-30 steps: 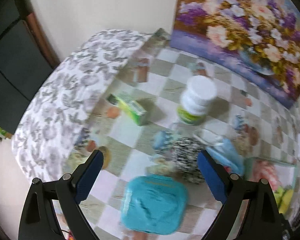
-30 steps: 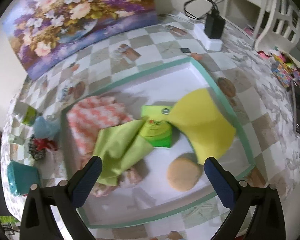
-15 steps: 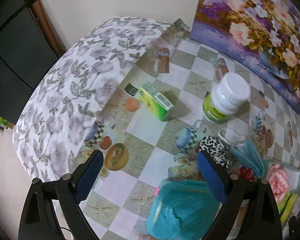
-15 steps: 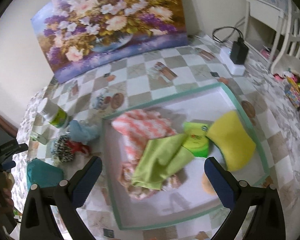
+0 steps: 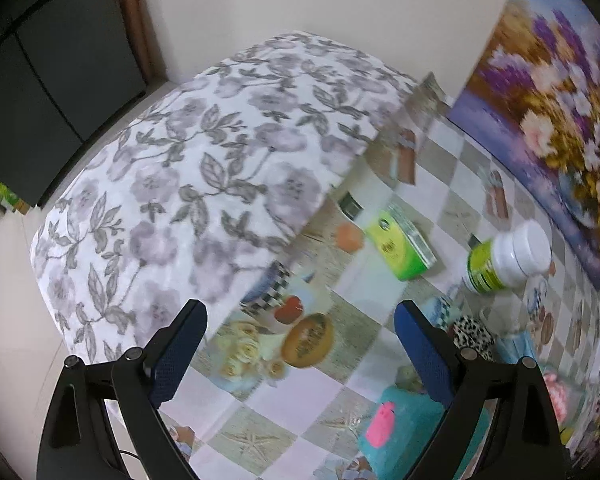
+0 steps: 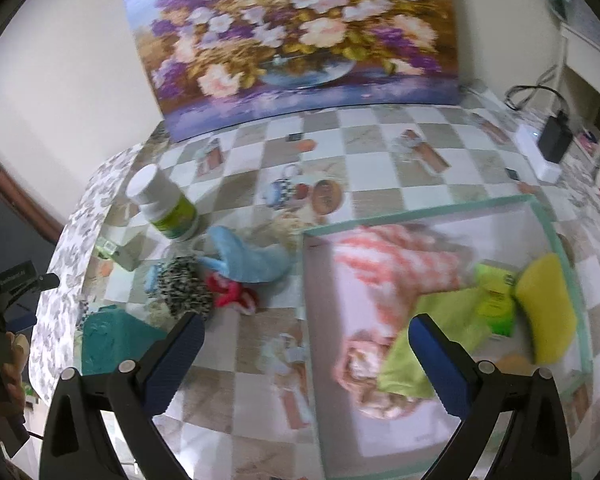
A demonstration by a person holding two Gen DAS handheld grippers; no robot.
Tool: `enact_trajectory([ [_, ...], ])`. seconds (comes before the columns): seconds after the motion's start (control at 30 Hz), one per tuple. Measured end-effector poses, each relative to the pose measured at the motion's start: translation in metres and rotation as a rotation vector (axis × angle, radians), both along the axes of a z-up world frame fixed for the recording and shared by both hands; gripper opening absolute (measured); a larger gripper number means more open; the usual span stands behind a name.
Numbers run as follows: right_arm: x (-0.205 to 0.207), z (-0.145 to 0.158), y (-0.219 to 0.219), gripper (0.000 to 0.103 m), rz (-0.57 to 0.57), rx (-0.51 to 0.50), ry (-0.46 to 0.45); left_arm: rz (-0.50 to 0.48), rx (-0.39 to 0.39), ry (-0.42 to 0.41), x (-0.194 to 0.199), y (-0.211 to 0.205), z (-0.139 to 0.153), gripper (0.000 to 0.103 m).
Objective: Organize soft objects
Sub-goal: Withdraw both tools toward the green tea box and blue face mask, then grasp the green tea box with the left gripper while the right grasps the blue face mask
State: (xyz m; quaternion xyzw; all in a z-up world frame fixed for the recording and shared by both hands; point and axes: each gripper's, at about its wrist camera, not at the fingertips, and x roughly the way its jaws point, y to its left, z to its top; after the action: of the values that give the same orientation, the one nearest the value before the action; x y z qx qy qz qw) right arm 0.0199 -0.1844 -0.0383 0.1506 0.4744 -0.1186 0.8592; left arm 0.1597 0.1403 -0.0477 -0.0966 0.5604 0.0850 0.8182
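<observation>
A white tray with a green rim [image 6: 420, 210] holds a pink-and-white cloth [image 6: 392, 256], a lime cloth [image 6: 432, 336], a green packet [image 6: 496, 300] and a yellow sponge [image 6: 546, 304]. Left of the tray lie a blue face mask [image 6: 248, 258], a leopard-print scrunchie [image 6: 184, 286], a red soft item [image 6: 230, 292] and a teal pouch [image 6: 112, 340]. My right gripper [image 6: 306, 330] is open above the tray's left edge, holding nothing. My left gripper [image 5: 300, 318] is open over the table's left part, with the teal pouch [image 5: 404, 432] under its right finger.
A white-capped green bottle [image 5: 504, 260] and a green box [image 5: 400, 242] stand on the checkered tablecloth. A floral cloth [image 5: 196, 168] covers the table's left end. A flower painting [image 6: 296, 40] leans on the wall. A power strip with charger [image 6: 548, 148] sits far right.
Both grippers have pulled back and swung left. The left view now takes in more of the floral cloth; the right view has shifted from the tray toward the loose items.
</observation>
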Motion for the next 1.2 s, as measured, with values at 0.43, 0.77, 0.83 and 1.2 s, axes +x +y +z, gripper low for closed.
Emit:
enact_trajectory([
  [0.43,0.033,-0.011,0.015,0.103,0.022,0.020,0.018,-0.007,-0.136,-0.027,0.015,0.008,-0.015,0.103],
  [0.77,0.058,-0.023,0.011,0.103,0.025,0.074,0.038,-0.030,-0.200,-0.050,0.026,-0.010,-0.029,0.103],
  [0.83,0.063,-0.027,0.014,0.103,0.041,0.075,0.045,-0.024,-0.210,-0.065,0.028,-0.010,-0.030,0.103],
  [1.2,0.087,-0.044,0.017,0.103,0.074,0.087,0.071,-0.139,-0.134,0.019,0.059,-0.038,-0.044,0.103],
])
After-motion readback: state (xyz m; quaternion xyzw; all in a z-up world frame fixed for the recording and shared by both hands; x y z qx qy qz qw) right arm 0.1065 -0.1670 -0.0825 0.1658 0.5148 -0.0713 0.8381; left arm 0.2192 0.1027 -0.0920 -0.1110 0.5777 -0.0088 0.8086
